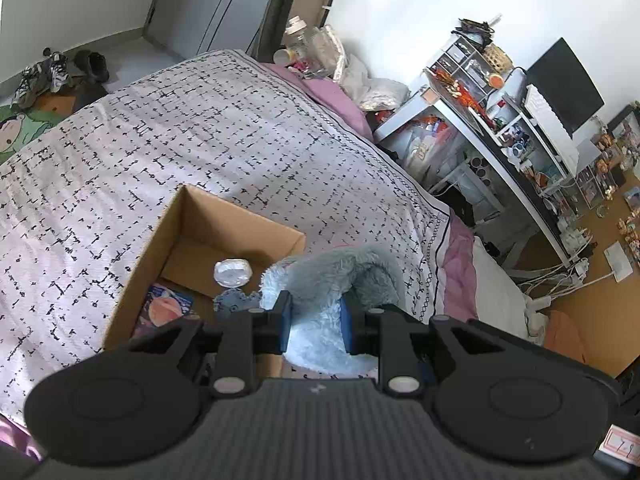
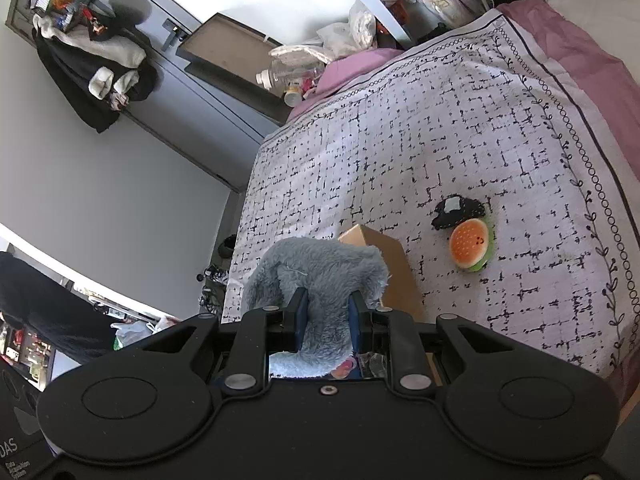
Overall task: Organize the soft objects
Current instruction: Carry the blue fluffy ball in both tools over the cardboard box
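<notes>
A fluffy blue-grey plush toy is held between both grippers above the bed. My left gripper is shut on one part of it, beside the open cardboard box. My right gripper is shut on another part of the plush toy, just over the box's corner. Inside the box lie a clear round item, a small grey-blue soft toy and a picture card. A burger-shaped soft toy and a black soft item lie on the bedspread.
The patterned bedspread covers the bed, with a pink sheet at its edge. A cluttered desk with monitor stands right of the bed. Bottles and bags sit at the bed's far end. Shoes lie on the floor.
</notes>
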Available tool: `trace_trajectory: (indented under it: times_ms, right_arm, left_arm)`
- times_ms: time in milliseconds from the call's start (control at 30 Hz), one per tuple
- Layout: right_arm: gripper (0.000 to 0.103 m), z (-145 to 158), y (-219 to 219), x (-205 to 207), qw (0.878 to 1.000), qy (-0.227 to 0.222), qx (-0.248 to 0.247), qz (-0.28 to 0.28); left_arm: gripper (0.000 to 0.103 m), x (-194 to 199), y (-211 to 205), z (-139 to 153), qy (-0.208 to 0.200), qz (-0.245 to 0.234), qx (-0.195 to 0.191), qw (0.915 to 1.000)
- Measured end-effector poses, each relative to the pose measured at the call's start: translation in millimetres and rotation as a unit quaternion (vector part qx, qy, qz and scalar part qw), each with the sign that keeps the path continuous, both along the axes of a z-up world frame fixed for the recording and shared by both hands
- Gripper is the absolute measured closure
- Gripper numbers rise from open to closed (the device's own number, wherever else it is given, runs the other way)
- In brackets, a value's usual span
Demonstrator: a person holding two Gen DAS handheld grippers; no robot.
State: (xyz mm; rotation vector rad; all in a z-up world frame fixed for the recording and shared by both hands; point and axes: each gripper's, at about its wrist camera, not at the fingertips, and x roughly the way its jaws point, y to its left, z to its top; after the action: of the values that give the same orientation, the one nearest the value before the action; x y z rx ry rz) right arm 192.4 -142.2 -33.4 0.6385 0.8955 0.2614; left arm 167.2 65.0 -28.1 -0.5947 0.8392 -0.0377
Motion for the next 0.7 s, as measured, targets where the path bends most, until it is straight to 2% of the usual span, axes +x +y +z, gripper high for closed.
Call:
trace_trajectory:
  times_ms: [300, 700]
  right_arm:
    - [0.082, -9.4, 26.4, 10.0, 1.000, 0.012, -0.015, 0.004]
    - [0.082, -32.9, 61.3, 44.7, 0.999, 0.046, -0.025, 0.017]
  left_arm:
    - [0.079, 10.2, 28.8, -12.9, 0.015, 0.003, -0.015, 0.9998]
    - [0.079, 36.1, 65.1, -41.0, 0.043, 0.021, -0.030, 0.9984]
